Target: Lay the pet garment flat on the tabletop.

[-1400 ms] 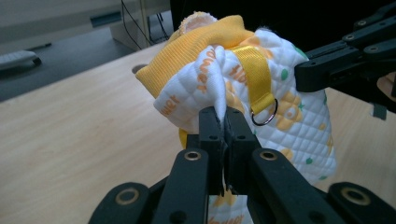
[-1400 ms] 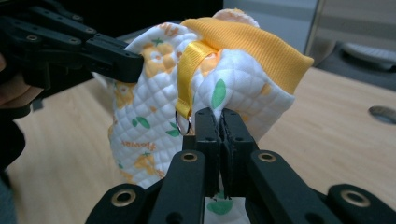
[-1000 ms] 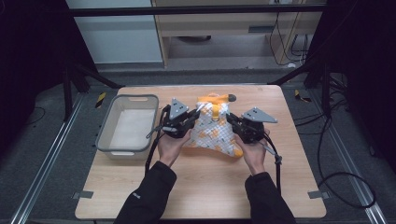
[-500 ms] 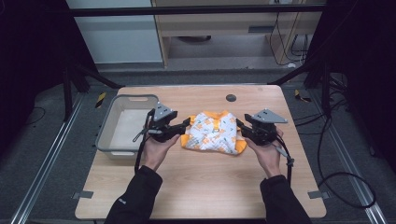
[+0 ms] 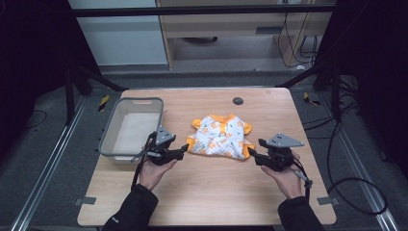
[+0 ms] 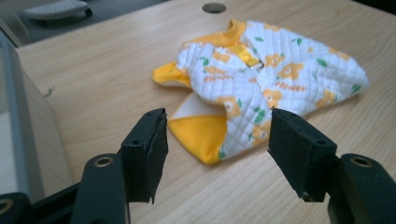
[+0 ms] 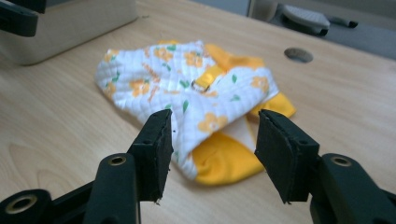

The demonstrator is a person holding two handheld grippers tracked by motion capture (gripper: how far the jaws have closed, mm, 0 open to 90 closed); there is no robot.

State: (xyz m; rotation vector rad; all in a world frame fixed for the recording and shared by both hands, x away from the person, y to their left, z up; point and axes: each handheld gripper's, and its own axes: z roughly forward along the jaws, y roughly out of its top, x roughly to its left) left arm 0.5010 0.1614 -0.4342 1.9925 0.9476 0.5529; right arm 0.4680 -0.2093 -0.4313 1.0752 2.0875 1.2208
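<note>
On the far left the grey bin (image 5: 130, 126) is sitting empty on the table (image 5: 207, 202), nothing going on there. Next over, the left gripper (image 5: 184, 147) is hanging just off the near-left corner of the little flowery pet vest (image 5: 221, 136), jaws spread wide and gripping nothing; in the left gripper view that orange-lined corner (image 6: 201, 130) is lying right between the jaws but not touching them.

What's changed: a second ago both tongs were holding the vest up bunched in the air, half a second ago they were lowering it, and now it's lying flat-ish mid-table, let go on both sides. So the spreading-out bit is looking done to me.

Over on the right, the right gripper (image 5: 251, 153) is doing the same thing, wide open and empty, just beside the near-right corner (image 7: 219, 158). I'm guessing folding or re-gripping is coming next.
</note>
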